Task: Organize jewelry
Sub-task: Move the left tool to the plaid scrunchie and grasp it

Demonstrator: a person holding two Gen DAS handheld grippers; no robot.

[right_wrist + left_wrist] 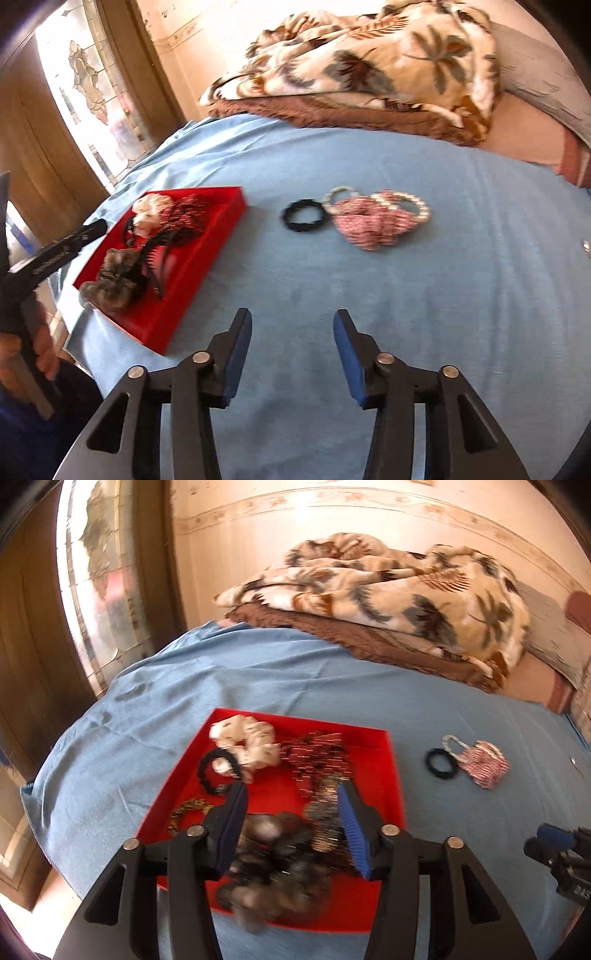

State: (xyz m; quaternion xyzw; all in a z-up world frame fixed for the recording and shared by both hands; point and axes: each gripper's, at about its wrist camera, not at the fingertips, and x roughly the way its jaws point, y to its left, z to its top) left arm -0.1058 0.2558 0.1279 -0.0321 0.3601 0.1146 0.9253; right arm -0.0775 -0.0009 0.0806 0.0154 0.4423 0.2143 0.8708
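Observation:
A red tray point(384, 771) lies on the blue sheet and holds a white scrunchie point(247, 742), a black hair tie point(207, 771), dark beaded strands point(314, 753) and a grey furry scrunchie point(273, 853). My left gripper point(291, 794) hovers open over the tray. The grey scrunchie is blurred below its jaws and the pads do not press on it. In the right wrist view that scrunchie point(110, 280) rests at the tray's near corner. My right gripper point(291, 321) is open over bare sheet. Beyond it lie a black hair tie point(304, 216), a pink scrunchie point(365, 225) and pearl bracelets point(410, 203).
A palm-patterned blanket point(369, 62) on a brown throw is heaped at the bed's far side. A door with patterned glass point(85, 85) stands at the left. A hand point(40, 350) holds the left gripper's handle. A small shiny item point(586, 246) lies at the sheet's right edge.

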